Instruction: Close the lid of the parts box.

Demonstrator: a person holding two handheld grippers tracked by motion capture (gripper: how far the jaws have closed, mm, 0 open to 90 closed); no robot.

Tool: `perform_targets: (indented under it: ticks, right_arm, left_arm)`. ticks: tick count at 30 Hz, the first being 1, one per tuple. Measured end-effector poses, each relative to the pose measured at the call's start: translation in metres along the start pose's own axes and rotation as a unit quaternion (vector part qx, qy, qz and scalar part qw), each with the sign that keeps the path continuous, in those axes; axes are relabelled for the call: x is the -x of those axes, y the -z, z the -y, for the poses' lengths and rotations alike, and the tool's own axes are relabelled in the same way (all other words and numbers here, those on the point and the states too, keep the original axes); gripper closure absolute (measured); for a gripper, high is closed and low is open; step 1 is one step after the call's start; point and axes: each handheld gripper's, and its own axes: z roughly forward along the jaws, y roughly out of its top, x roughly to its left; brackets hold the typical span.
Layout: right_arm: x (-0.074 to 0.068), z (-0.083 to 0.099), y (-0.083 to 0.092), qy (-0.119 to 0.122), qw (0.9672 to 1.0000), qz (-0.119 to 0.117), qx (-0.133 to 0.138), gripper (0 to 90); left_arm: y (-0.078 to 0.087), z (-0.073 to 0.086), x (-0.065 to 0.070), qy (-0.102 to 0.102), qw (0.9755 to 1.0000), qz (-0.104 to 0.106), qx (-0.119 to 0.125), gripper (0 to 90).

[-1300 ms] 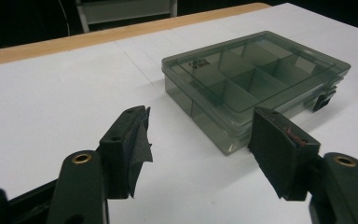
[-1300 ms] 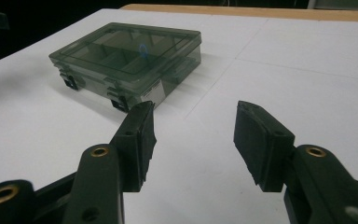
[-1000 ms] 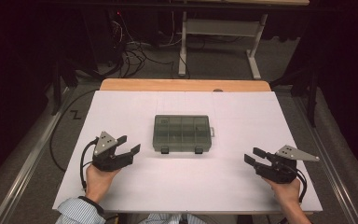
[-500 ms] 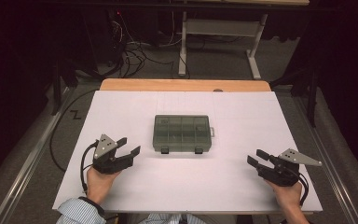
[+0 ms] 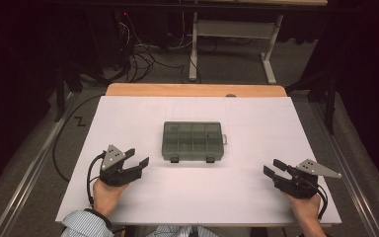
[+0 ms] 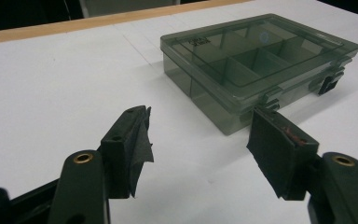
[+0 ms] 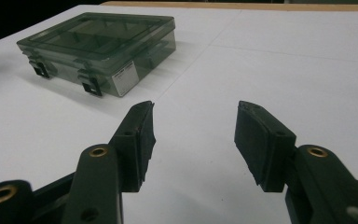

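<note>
Nothing has shifted over the last second: our left gripper and right gripper stay parked on the white desk, jaws released and empty. The closed compartment box sits mid-desk between them, untouched, so we judge the reach hasn't begun.

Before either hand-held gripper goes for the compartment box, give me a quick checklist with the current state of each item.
1. Left hand-held gripper jaws open, nothing between them: ok.
2. Right hand-held gripper jaws open, nothing between them: ok.
3. Compartment box lid shut: ok.
4. Two front latches fastened: cannot tell.
5. Box contents through the smoky lid: compartments look empty in the left gripper view, cannot tell for all.
6. White table bare between both grippers and the box: ok.
</note>
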Motion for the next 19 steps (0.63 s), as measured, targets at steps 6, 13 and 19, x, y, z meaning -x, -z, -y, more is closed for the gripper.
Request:
perform_targets:
  ticks: [6,13,19]
  right_arm:
    - [-0.0006,0.0011,0.0003,0.009,0.9999,0.004,-0.002,48.7]
    - [-0.0025,0.0017,-0.0035,0.014,0.9999,0.001,-0.01,48.2]
    - [-0.0046,0.0018,-0.006,0.02,0.9997,-0.003,-0.014,48.0]
  left_arm:
    - [0.0002,0.0004,-0.0005,0.002,1.0,0.004,0.004,37.1]
    - [-0.0026,0.0007,-0.0014,0.002,1.0,0.007,0.001,36.8]
    - [-0.0042,0.0005,0.0013,-0.007,1.0,0.005,-0.001,36.6]
